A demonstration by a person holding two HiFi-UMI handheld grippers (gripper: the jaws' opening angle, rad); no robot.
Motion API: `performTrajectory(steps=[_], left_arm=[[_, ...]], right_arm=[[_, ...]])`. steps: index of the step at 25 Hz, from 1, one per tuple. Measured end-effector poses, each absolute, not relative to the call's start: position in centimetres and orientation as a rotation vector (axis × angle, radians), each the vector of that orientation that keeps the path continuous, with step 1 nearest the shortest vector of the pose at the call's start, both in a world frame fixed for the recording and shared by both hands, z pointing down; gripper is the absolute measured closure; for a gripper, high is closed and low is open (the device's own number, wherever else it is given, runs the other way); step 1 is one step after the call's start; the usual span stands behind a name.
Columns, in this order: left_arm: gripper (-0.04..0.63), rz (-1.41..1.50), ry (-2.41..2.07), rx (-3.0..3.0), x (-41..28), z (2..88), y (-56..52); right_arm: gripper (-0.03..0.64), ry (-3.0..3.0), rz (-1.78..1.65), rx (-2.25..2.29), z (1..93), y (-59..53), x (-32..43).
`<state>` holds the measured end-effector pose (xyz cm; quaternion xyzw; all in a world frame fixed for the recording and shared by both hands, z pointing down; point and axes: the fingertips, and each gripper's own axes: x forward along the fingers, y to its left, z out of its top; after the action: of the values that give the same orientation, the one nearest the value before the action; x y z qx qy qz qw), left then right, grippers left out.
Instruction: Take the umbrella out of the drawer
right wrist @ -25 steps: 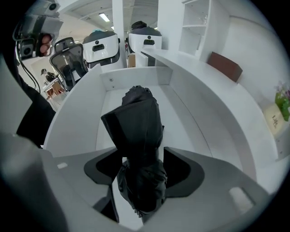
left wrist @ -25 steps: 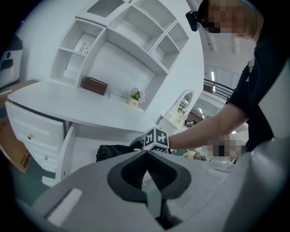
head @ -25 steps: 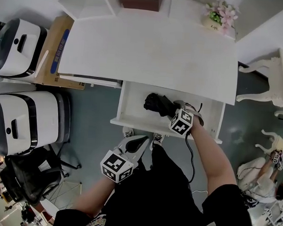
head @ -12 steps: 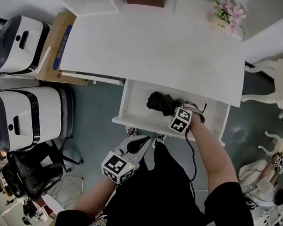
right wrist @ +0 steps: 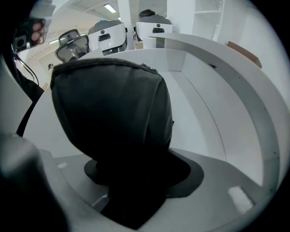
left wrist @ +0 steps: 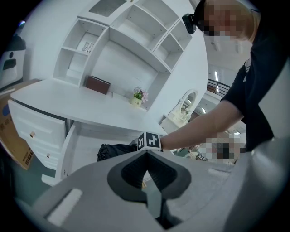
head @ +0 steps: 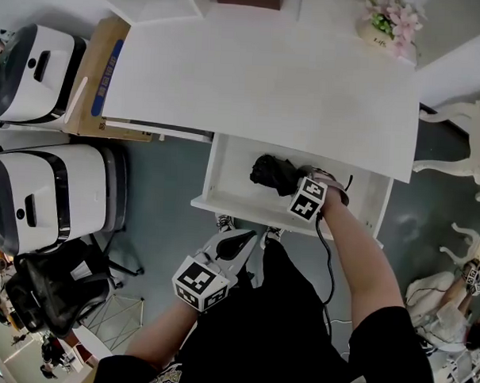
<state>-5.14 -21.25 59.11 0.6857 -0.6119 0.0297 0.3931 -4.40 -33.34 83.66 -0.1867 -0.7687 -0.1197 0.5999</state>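
Observation:
The white desk's drawer [head: 229, 177] stands pulled out, and a folded black umbrella [head: 271, 171] lies across it. My right gripper [head: 294, 186] reaches into the drawer from the near side and is shut on the umbrella's right end. In the right gripper view the black umbrella [right wrist: 113, 108] fills the space between the jaws, with the drawer's white floor [right wrist: 195, 108] beyond it. My left gripper [head: 242, 242] hangs below the drawer front over the person's lap, shut and holding nothing. From the left gripper view [left wrist: 146, 156] I see the umbrella [left wrist: 113, 150] in the drawer.
The white desktop [head: 261, 76] overhangs the back of the drawer. Two white machines [head: 39, 59] [head: 41, 202], a cardboard box [head: 102, 70] and a black chair [head: 45, 297] stand at the left. A flower pot [head: 386, 26] sits on the desk's far right. A white chair [head: 464, 149] is at the right.
The right gripper and the umbrella have shifted only slightly inside the drawer. The left gripper has stayed where it was.

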Motion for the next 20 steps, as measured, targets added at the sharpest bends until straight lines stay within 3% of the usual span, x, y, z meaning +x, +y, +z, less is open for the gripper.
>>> performTrajectory(steps=[20], left_arm=[[0.595, 0.077, -1.6, 1.728, -5.6, 57.8, -19.2]], right_arm=[[0.339, -1.92, -0.165, -0.404, 80.5, -32.1, -4.2]])
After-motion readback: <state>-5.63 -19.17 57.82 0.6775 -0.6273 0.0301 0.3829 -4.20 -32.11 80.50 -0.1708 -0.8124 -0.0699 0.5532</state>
